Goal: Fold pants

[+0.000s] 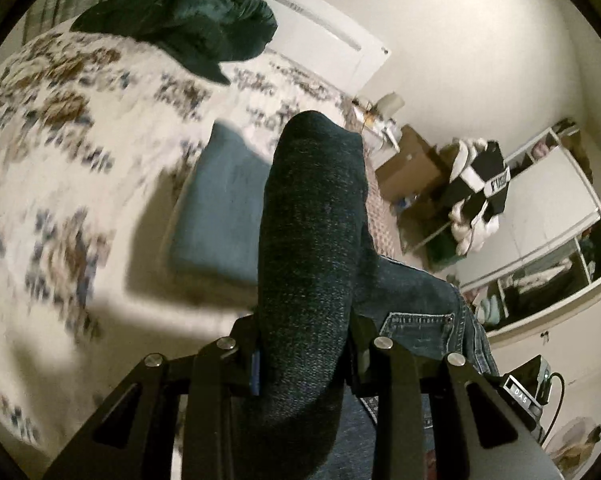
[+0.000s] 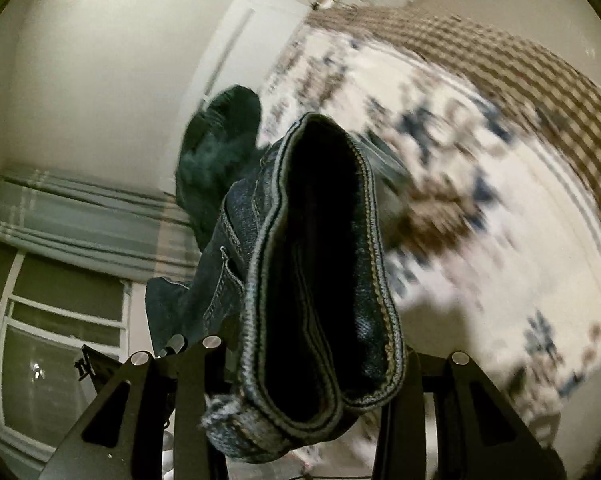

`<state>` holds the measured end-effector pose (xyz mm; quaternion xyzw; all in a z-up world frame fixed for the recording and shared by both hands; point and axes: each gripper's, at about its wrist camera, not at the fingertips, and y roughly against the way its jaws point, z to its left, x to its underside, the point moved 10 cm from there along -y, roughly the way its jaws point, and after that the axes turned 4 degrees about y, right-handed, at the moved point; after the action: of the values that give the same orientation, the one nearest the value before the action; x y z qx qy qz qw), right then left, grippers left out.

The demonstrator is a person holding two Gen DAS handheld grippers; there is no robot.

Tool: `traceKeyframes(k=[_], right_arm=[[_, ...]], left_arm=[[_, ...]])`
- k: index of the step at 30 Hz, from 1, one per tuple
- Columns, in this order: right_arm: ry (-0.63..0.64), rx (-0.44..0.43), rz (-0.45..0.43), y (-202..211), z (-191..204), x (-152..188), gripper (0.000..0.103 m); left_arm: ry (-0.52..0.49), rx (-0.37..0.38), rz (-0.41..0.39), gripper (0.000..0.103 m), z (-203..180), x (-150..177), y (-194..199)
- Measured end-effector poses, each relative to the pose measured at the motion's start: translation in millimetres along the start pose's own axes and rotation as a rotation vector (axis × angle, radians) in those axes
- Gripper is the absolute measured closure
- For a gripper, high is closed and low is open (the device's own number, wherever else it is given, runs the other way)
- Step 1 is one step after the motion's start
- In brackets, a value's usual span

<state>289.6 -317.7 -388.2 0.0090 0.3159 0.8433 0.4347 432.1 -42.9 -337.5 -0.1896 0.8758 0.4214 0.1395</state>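
Observation:
Dark blue denim pants (image 1: pixel 312 240) are held up above a bed with a floral cover (image 1: pixel 80 140). My left gripper (image 1: pixel 306 344) is shut on a thick fold of the denim, which rises between the jaws and hides the fingertips. A back pocket (image 1: pixel 416 324) hangs to the right. My right gripper (image 2: pixel 320 364) is shut on the pants' stitched hem edge (image 2: pixel 324 264), which stands up between the jaws. The rest of the denim (image 2: pixel 216 272) hangs to the left.
A folded lighter blue garment (image 1: pixel 224 204) lies on the bed. A dark green pile of clothes (image 1: pixel 188 12) sits at the bed's far side, also in the right wrist view (image 2: pixel 216 152). Shelves with boxes (image 1: pixel 480 184) stand by the wall. A window (image 2: pixel 52 320) is at left.

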Motion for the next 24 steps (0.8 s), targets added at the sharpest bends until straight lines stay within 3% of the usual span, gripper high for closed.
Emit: traceKeyframes(k=[6,9,15,17,24], right_arm=[[0.003,0.012,-0.042,-82,46,-85,0.064],[-0.013,0.023,-0.033,-137,45,-115,0.064],[-0.022,0.079,0.005,-219,10,-139,0.064],[-0.015,0.098,0.024,-237,-4,-138,0.063],[0.013,0.187,0.104,-246,-20,-128,0.05]], left_arm=[[0.012,-0.006,0.024,0.076,22,-101,-71],[0.018,-0.025,0.049,0.076,41,-123,-108],[0.036,-0.094,0.15,0.076,92,-126,-171],[0.043,-0.103,0.161,0.074,98,-125,-175],[0.025,-0.178,0.193,0.066,97,-118,-167]])
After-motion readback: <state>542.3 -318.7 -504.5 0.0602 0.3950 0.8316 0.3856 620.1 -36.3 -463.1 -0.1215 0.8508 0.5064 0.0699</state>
